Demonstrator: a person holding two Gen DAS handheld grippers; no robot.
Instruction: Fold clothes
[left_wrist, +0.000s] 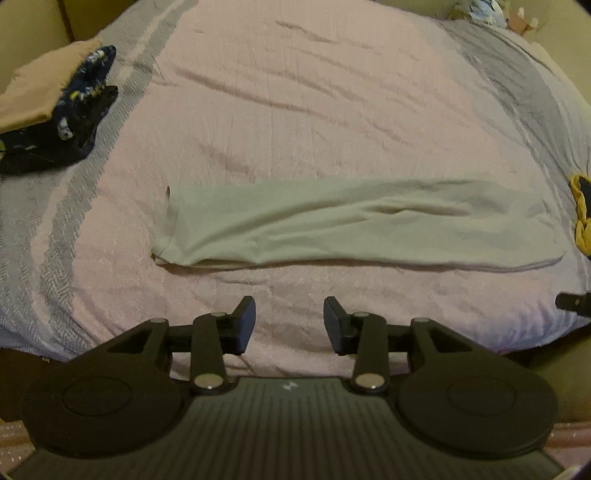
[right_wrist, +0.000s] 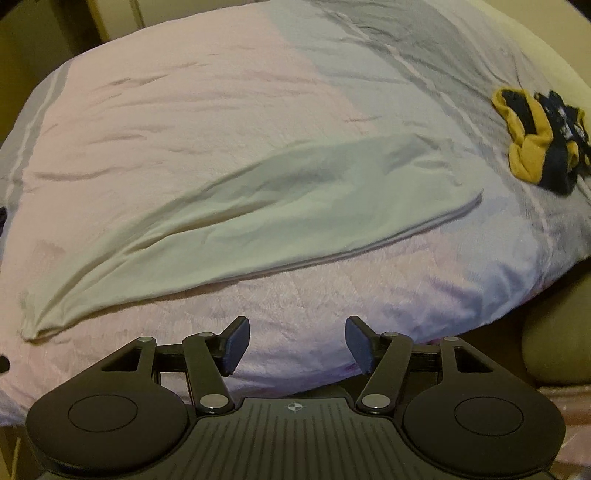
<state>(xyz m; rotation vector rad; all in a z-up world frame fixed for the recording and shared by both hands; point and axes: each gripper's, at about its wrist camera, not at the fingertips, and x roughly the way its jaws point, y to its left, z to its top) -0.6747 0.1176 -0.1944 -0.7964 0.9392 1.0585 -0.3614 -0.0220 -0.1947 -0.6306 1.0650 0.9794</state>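
A pale cream garment lies folded into a long band across the pink blanket, its hem end at the left. My left gripper hangs above the blanket on the near side of the garment, open, nothing between its fingers. The right wrist view shows the same garment running from lower left to upper right. My right gripper is also open and empty, over the blanket just short of the garment's near edge. A tip of the right gripper shows at the right edge of the left wrist view.
A dark patterned garment and a tan cloth lie at the blanket's left side. A yellow and navy garment lies crumpled at the right. The blanket has grey striped borders. The bed edge drops off in front.
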